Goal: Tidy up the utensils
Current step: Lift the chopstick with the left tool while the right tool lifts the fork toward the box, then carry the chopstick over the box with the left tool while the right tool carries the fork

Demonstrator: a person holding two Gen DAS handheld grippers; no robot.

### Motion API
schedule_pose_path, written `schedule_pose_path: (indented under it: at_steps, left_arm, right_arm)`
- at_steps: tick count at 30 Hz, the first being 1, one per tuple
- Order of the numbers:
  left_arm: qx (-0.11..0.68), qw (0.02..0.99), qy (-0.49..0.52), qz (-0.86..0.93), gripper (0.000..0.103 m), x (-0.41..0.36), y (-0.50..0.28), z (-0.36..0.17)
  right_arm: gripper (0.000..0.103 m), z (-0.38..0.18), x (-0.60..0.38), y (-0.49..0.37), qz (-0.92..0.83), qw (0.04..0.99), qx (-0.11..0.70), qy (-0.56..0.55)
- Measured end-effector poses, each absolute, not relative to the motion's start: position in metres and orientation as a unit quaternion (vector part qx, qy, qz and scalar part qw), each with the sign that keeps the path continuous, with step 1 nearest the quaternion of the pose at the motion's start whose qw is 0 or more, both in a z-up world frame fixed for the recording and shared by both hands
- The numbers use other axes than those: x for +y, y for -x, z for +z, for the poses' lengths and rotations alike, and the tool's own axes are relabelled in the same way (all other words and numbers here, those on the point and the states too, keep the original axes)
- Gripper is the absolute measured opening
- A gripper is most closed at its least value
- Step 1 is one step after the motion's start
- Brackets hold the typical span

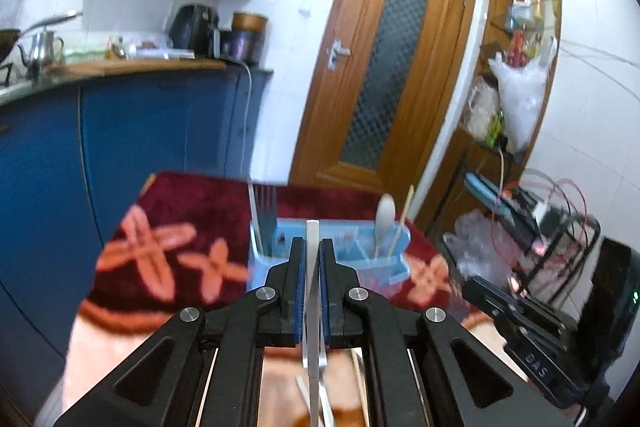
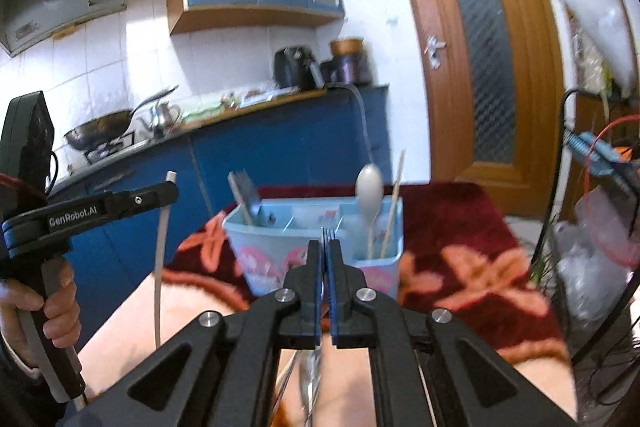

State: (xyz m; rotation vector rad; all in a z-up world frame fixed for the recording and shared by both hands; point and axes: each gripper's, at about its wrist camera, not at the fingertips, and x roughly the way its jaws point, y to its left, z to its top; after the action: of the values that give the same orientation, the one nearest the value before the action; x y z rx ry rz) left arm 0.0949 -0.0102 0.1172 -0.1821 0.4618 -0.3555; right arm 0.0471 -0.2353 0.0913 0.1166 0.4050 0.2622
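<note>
Left gripper (image 1: 313, 259) pinches a flat steel knife (image 1: 312, 239); right gripper (image 2: 325, 259) pinches a steel fork (image 2: 328, 233). Lower each upright into the pale-blue divided plastic caddy (image 2: 280, 239) at twelve o'clock.

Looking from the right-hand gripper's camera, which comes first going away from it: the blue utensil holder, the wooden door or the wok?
1. blue utensil holder, just ahead of the right gripper on the red cloth.
2. wok, far left on the stove.
3. wooden door, back right; wok versus door is hard to call.

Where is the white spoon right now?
In both views the white spoon stands bowl-up in the right-hand compartment of the blue holder, beside a wooden stick.
</note>
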Motion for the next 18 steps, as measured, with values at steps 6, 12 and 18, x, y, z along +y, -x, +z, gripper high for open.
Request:
schedule_pose_path:
  at_steps: [6, 12, 18]
  left_arm:
    - [0.182, 0.966, 0.100, -0.153, 0.006, -0.011, -0.114, 0.139]
    - [0.109, 0.980, 0.106, -0.131, 0.006, -0.015, -0.135, 0.156]
    - [0.062, 0.985, 0.120, -0.110, 0.006, -0.018, -0.155, 0.161]
  right_arm:
    - [0.004, 0.112, -0.251, -0.056, 0.098, 0.978, 0.171, -0.069]
    - [0.004, 0.129, -0.269, -0.070, 0.072, 0.984, 0.147, -0.074]
    - [0.004, 0.142, -0.275, -0.084, 0.052, 0.989, 0.122, -0.066]
